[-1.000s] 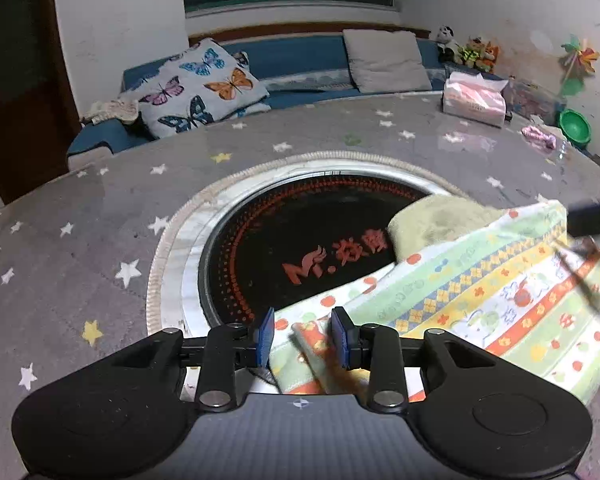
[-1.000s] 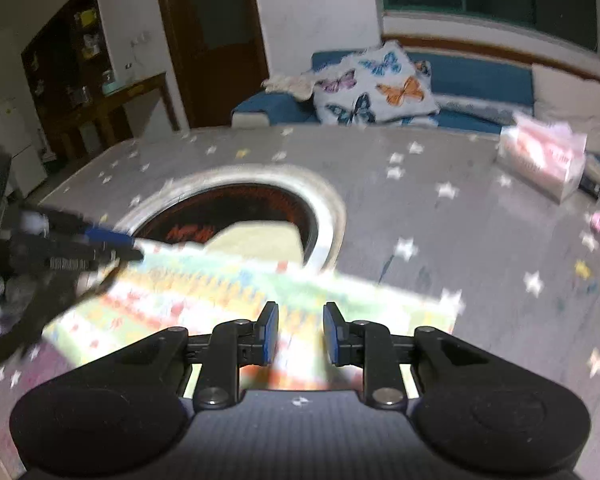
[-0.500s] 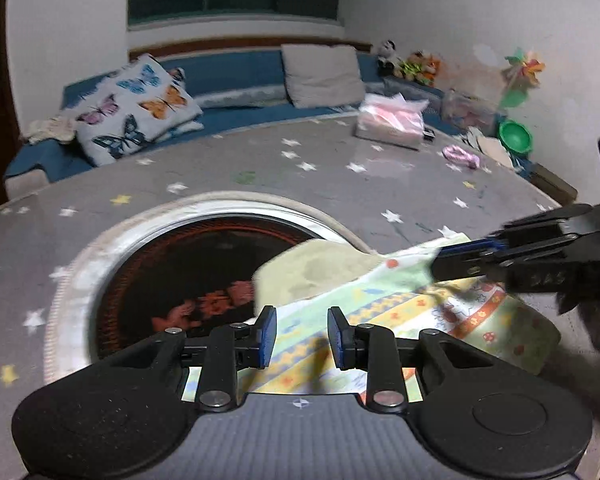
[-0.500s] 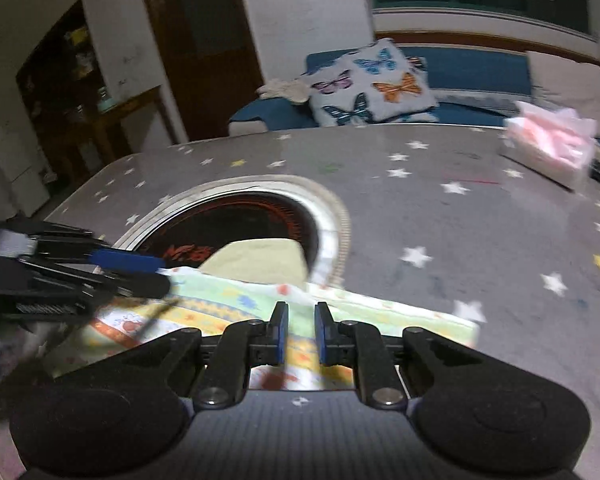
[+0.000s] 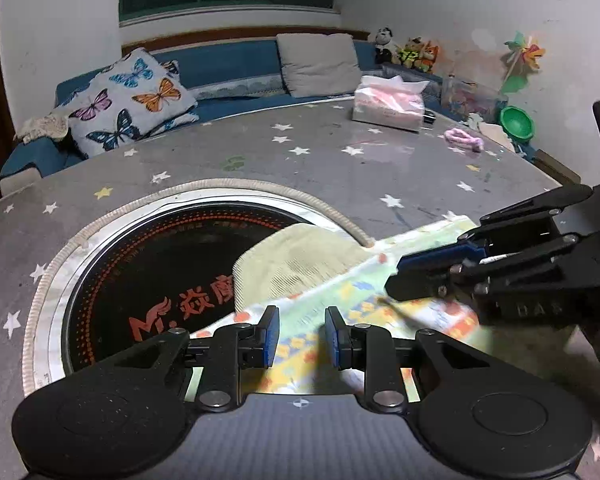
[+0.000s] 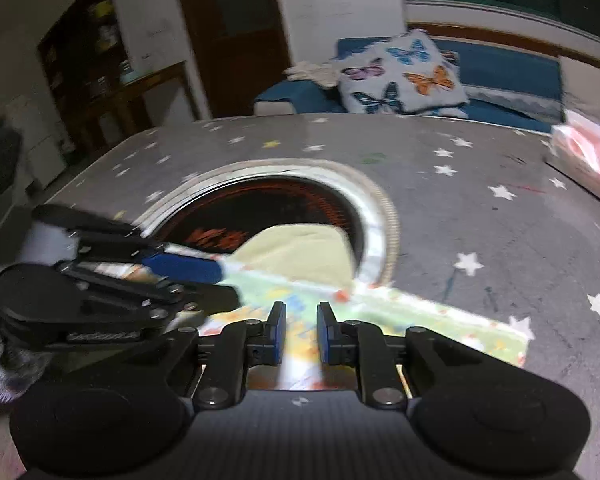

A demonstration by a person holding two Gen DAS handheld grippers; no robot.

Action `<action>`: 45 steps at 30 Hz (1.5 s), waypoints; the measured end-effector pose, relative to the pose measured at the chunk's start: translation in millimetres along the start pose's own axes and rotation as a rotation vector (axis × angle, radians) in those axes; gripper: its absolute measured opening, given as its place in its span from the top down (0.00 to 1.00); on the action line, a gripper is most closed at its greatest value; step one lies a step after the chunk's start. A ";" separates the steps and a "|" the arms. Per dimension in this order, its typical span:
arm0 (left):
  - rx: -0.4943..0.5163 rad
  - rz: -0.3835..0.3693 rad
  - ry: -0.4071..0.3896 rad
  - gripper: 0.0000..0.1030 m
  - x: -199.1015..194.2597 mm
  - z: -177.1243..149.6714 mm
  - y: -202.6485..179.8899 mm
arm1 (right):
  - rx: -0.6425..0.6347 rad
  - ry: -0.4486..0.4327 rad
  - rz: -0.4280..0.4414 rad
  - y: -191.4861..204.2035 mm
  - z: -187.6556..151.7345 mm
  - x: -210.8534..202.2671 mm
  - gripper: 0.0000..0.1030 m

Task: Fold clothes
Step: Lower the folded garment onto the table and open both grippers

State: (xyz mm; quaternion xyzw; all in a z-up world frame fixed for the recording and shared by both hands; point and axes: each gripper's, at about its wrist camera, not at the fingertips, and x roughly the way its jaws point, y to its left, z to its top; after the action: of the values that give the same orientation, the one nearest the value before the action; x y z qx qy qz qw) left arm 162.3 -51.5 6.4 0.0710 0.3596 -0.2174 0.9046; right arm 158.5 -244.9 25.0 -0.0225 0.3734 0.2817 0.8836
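Left gripper [image 5: 301,334]: my pads stand apart, nothing pinched, the printed cloth just below them.
Right gripper [image 6: 301,333]: I see a gap between its pads too; the blur keeps me from judging contact with the fabric.
Printed cloth [image 5: 364,300]: flat on the star-patterned table [image 5: 340,168], its pale yellow-green part overlapping the round black hotplate [image 5: 152,264].
Tissue pack [image 5: 389,104]: far across the table.
Butterfly cushion [image 5: 128,100]: on the blue sofa behind.
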 end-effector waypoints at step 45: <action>-0.084 0.078 -0.110 0.68 -84.8 -97.1 -12.2 | 0.136 -0.068 -0.169 -2.9 -102.8 -93.9 0.84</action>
State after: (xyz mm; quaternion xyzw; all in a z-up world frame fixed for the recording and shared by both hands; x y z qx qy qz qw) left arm 41.9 -5.8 -6.5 0.0349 0.3154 -0.1703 0.9329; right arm 40.7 -318.2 13.6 0.0158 0.3583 0.1810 0.9157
